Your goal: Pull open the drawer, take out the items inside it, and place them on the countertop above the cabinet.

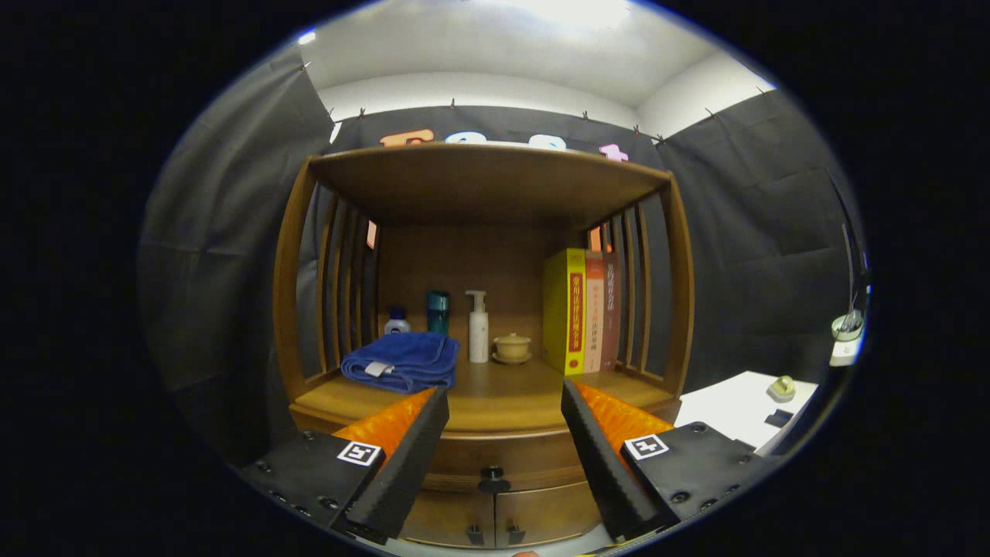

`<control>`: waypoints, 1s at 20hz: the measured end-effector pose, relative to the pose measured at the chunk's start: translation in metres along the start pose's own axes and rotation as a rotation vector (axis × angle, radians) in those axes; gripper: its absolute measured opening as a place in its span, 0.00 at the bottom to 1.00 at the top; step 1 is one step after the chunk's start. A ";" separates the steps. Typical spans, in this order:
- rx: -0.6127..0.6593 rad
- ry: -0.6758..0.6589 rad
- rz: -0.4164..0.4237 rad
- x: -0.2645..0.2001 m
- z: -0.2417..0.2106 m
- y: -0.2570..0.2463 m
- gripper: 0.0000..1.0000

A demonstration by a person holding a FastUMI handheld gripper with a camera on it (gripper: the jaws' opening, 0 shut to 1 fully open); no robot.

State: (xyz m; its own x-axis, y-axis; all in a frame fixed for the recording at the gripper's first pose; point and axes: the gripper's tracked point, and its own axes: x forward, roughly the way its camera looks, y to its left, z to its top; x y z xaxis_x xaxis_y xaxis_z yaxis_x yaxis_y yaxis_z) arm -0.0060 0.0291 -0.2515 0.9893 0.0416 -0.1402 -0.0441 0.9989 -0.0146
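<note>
One closed drawer [495, 456], dark knob [493, 480].

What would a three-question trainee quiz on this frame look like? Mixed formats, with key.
1. True or false: the drawer is already pulled open.
2. Which thing lies nearest the gripper on the countertop? A) blue towel B) pump bottle C) yellow book
3. Fill in: the drawer knob sits ___ the open fingers.

Key: 1 false, the drawer front sits flush. 2 A. 3 between, lower down.
</note>
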 end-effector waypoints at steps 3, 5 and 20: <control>0.006 0.030 -0.042 0.012 -0.040 -0.015 0.99; -0.003 0.065 -0.047 0.018 -0.068 -0.015 0.99; -0.013 0.298 -0.009 0.055 -0.183 -0.006 0.69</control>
State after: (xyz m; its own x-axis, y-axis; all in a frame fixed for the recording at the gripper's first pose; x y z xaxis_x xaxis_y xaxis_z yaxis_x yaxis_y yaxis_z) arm 0.0231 0.0218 -0.4406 0.9051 0.0227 -0.4246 -0.0390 0.9988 -0.0297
